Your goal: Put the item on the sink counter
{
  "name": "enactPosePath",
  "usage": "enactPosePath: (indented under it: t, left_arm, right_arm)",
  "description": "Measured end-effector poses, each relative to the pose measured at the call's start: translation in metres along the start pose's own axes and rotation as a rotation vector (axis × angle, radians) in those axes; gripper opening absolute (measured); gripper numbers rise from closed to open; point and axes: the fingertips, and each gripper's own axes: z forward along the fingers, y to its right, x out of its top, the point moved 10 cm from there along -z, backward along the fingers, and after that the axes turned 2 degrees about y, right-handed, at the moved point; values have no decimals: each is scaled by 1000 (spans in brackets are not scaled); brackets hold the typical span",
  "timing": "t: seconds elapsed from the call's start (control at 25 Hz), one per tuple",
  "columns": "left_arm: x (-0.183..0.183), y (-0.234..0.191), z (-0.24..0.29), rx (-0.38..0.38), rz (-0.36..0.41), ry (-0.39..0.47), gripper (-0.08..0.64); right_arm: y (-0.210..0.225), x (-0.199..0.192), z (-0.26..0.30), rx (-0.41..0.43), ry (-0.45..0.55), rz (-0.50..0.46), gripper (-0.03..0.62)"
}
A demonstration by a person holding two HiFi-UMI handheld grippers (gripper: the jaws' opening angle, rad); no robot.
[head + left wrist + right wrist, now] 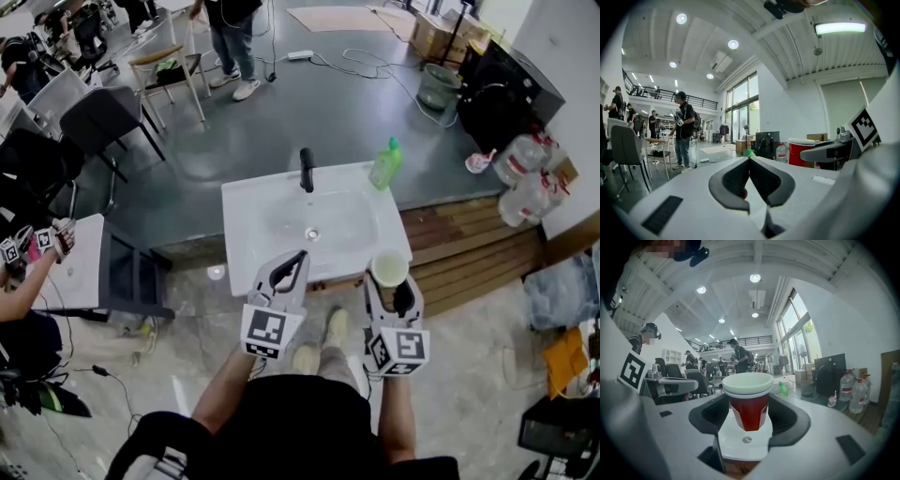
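I count one white sink [246, 202], one black tap [307, 170], one green bottle [385, 165] and two stacked cups [749, 411]. On the floor are two big water jugs [518, 159] and one bucket [437, 86].

Cup [390, 269] before bottle [385, 164] — faucet [307, 170] to left.

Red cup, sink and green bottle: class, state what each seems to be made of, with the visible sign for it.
Red cup: probably thin plastic, glossy red outside and white inside. Its doubled rolled rim suggests stacked disposables.
Sink: likely glazed ceramic, smooth white with soft sheen, though moulded resin is possible.
Green bottle: translucent green plastic, with light showing through it.
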Motion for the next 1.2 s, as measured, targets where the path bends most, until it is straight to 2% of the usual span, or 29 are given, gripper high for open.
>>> enactPosePath:
  t: [0.4, 0.84, 1.2]
  left_arm:
    - [4, 15, 51, -19, 35, 12, 2]
    - [-6, 36, 120, -76, 18, -42, 2]
    - [-18, 43, 170, -102, 15, -56, 2]
  right_arm:
    - [49, -4, 16, -26, -6, 16, 262]
    - [111, -17, 36, -85, -10, 42, 262]
    - [147, -32, 61, -92, -35, 51, 262]
